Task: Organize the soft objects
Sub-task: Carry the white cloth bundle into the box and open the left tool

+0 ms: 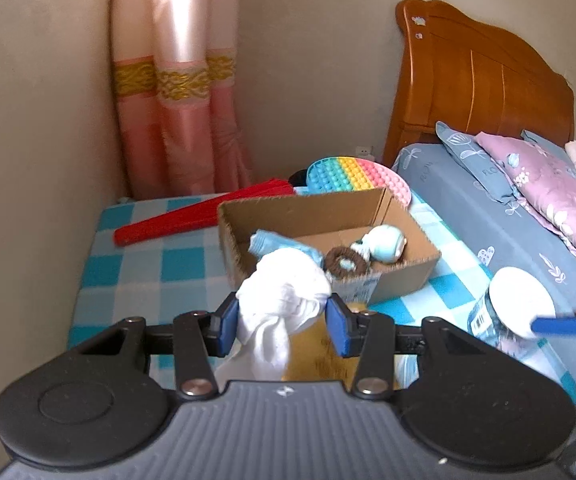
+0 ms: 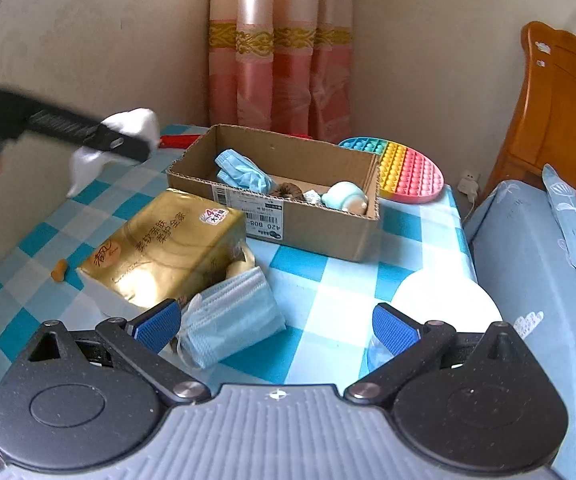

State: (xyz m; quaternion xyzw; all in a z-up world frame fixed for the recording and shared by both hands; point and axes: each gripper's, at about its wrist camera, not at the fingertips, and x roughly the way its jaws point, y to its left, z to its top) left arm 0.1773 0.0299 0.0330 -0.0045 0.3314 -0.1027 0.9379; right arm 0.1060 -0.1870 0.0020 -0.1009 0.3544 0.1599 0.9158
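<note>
Soft daylight fills both views, brightest on the pink curtain (image 1: pixel 176 80), whose satin folds show glare. Shadows on the checked worktop (image 2: pixel 328 280) are faint. Fisheye distortion bends the walls and darkens the corners. The left tool (image 2: pixel 88 136) and the white cloth (image 2: pixel 136 124) it carries are motion-blurred in the right wrist view.

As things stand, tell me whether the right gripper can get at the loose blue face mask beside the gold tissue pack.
Probably yes: the right gripper has open, empty jaws, and the blue face mask lies uncovered just ahead by its left finger.
</note>
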